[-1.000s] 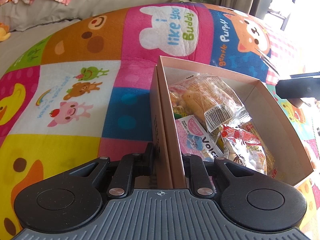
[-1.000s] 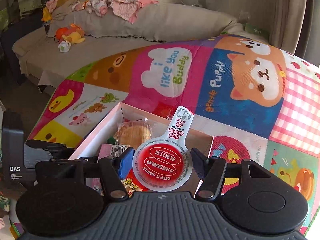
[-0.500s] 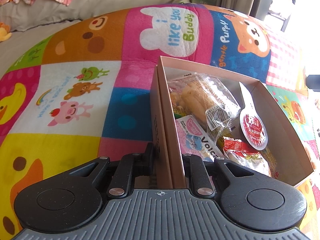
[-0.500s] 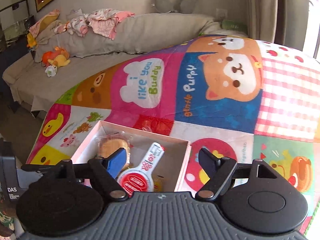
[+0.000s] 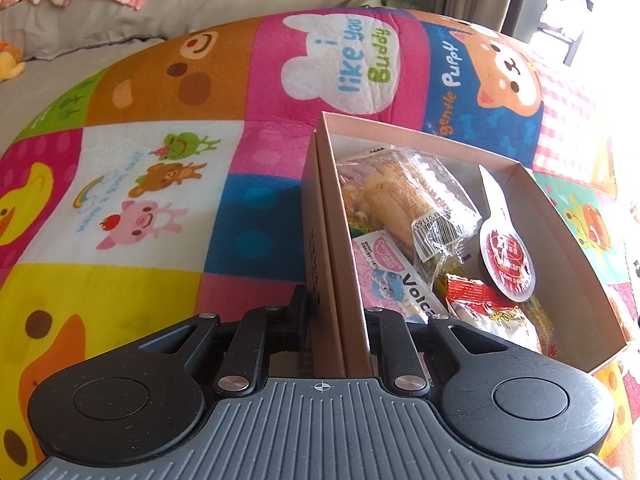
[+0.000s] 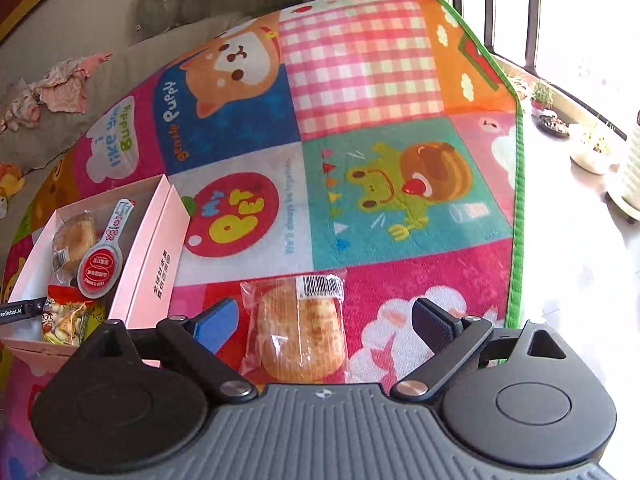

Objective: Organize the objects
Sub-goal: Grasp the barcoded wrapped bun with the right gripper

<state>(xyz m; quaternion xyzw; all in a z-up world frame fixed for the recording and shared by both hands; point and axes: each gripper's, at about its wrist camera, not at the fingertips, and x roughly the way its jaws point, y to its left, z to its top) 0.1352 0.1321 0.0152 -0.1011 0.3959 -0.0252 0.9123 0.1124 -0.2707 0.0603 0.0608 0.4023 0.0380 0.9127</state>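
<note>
While the box sits on the play mat, these lines fix what the next reach turns on.

Left hand-held gripper (image 5: 336, 336): pinching the near wall of the pink box (image 5: 332, 240) at lower centre of the left wrist view, one finger outside the wall, one inside.

Right hand-held gripper (image 6: 324, 322): jaws spreading wide, nothing pressed by the pads; the blue pad shows at lower left of centre, the black one at lower right.

Wrapped bun on the mat (image 6: 300, 328): lies on the play mat (image 6: 360, 80) at lower centre of the right wrist view, directly ahead of the right gripper and between its two fingers, apart from both.

Long axis: runs away from the camera, roughly along the gripper's pointing line, barcode label at the far end; the jaws would close across its shorter width.

Nearer hand: the right; the left is occupied with the box.

Box from the bun: at the left edge of the right wrist view, beside the bun.

Box contents: another wrapped bun (image 5: 404, 204), a round red-lidded cup (image 5: 506, 258) and further snack packets.

Judgement: the loose bun looks like the next thing to pick up and carry leftward into the box.
</note>
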